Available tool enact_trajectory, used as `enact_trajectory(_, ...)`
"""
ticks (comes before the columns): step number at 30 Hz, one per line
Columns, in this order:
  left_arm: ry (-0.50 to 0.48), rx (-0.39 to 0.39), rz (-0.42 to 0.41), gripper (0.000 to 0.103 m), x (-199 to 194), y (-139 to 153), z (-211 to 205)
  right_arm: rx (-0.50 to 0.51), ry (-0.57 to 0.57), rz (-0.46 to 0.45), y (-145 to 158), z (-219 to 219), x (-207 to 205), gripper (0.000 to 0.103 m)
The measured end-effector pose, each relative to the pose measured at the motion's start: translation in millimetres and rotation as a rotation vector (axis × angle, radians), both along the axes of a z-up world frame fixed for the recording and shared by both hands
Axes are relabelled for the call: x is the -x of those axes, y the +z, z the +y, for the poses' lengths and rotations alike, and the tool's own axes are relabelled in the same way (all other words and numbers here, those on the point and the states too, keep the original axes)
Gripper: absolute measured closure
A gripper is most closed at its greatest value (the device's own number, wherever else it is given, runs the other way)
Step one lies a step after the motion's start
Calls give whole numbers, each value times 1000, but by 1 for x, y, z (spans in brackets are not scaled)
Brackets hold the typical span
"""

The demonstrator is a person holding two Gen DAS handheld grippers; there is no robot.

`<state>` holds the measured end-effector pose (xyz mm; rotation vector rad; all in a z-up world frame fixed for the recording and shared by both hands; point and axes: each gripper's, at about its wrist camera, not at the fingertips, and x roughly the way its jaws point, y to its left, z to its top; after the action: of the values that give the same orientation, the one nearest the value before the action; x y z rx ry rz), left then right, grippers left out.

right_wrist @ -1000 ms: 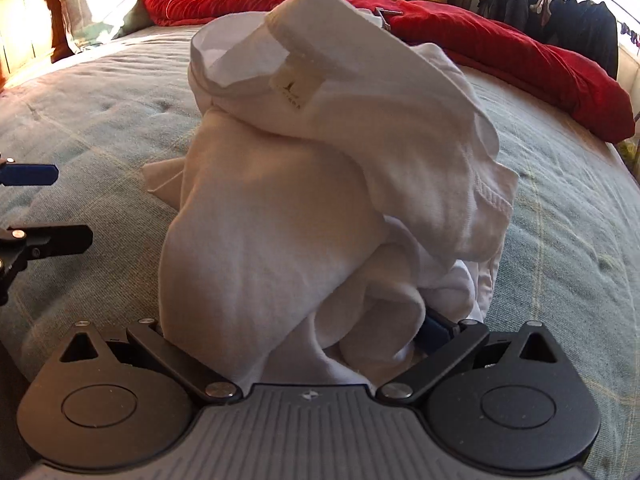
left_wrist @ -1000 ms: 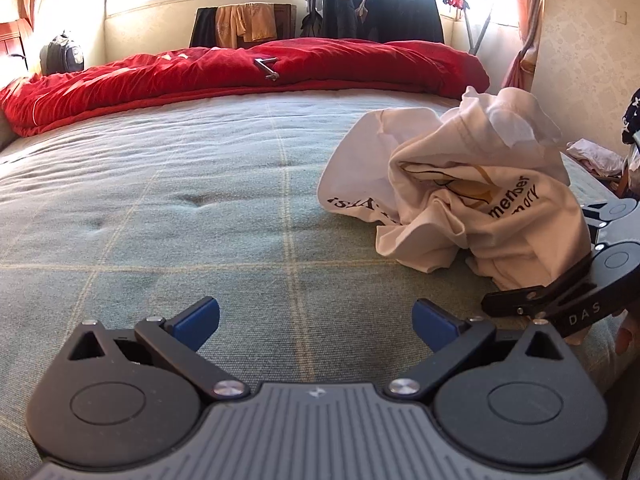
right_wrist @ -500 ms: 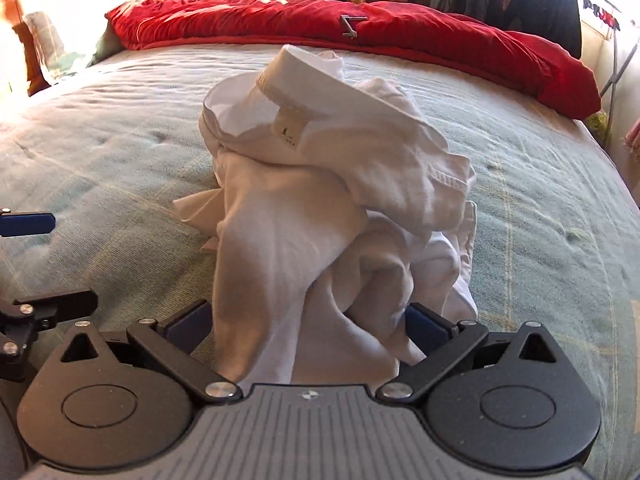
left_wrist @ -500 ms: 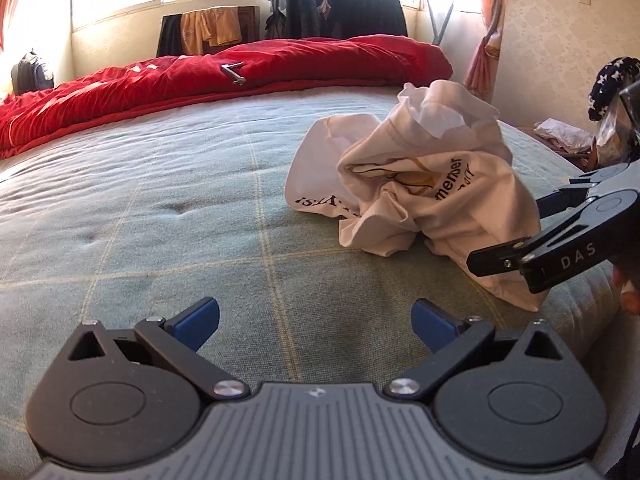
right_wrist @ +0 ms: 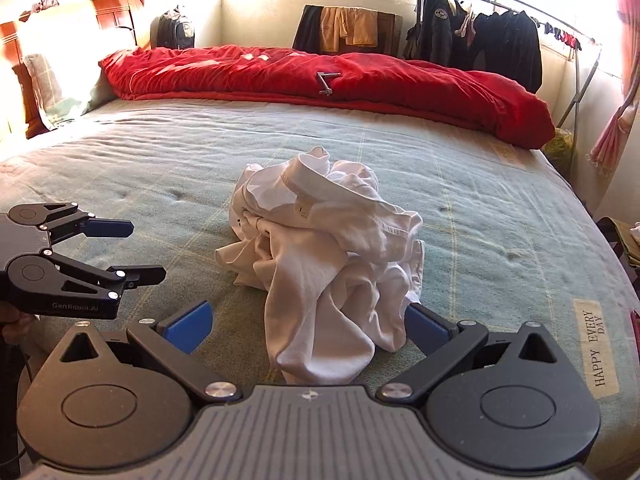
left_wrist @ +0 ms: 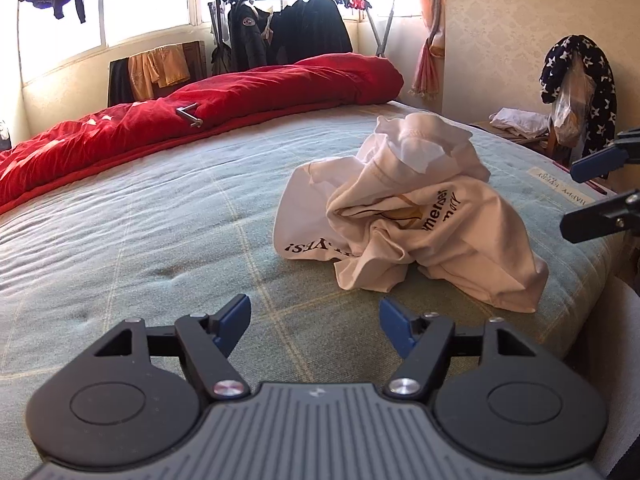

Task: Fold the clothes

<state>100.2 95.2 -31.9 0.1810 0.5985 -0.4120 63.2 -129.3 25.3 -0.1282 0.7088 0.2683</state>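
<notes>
White T-shirt (right_wrist: 324, 264), crumpled, frame centre on green bedspread (right_wrist: 500, 208); earlier bunched in right gripper (right_wrist: 308, 326), now released, jaws spread, cloth tail between pads untouched. Left gripper (left_wrist: 314, 320) closing, nothing between pads. Print: "YES!"; bedspread label (right_wrist: 596, 346) "HAPPY EVERY DAY"; left gripper casing "GenRobot.AI".

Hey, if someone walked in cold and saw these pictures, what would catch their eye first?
Probably the crumpled white T-shirt heaped on the green bedspread, near the bed's front edge. Behind it, a bright red quilt runs along the far side of the bed. Dark jackets hang on a rack by the sunlit window.
</notes>
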Motion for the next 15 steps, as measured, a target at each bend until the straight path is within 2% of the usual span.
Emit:
enact_trajectory(7, 1, -5, 7, 33, -3, 12, 10, -47, 18, -18, 5, 7, -3, 0)
enact_trajectory(15, 1, -84, -19, 33, -6, 25, -1, -76, 73, -2, 1, 6, -13, 0)
